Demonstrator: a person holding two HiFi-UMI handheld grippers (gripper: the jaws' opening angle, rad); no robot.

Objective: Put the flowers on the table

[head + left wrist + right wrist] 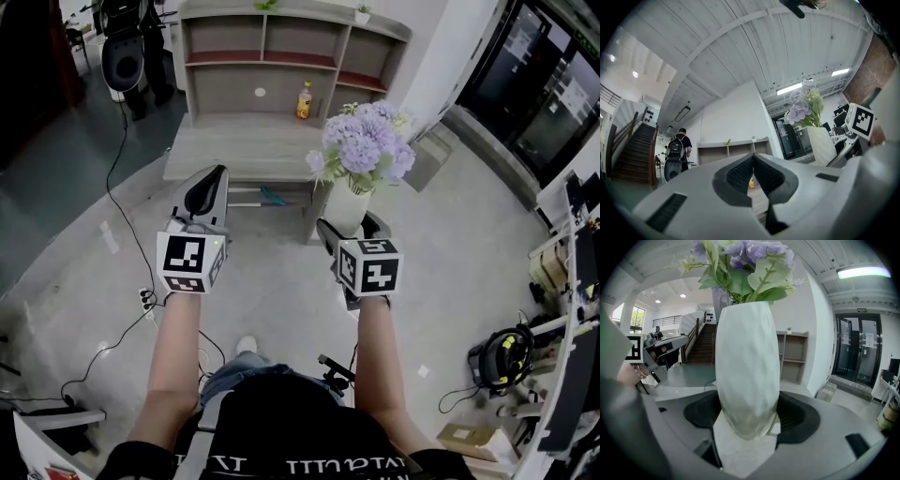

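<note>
Carry the white vase of lilac flowers (746, 357) upright, pinched in the right gripper (748, 427) jaws, onto the pale wooden worktop (234, 150) beyond it; the left gripper (753, 165) jaws are pressed together.

shelf unit (281, 58) | orange bottle (304, 100) by it | staircase (630, 154), person (686, 140) with backpack (675, 146) beside | cables (112, 173) on floor (56, 197)

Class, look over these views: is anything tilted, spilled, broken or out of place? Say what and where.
Nothing stands out. The white vase stands upright, clamped in the right gripper, with its purple flowers intact and nothing spilled. The left gripper is shut and empty.
</note>
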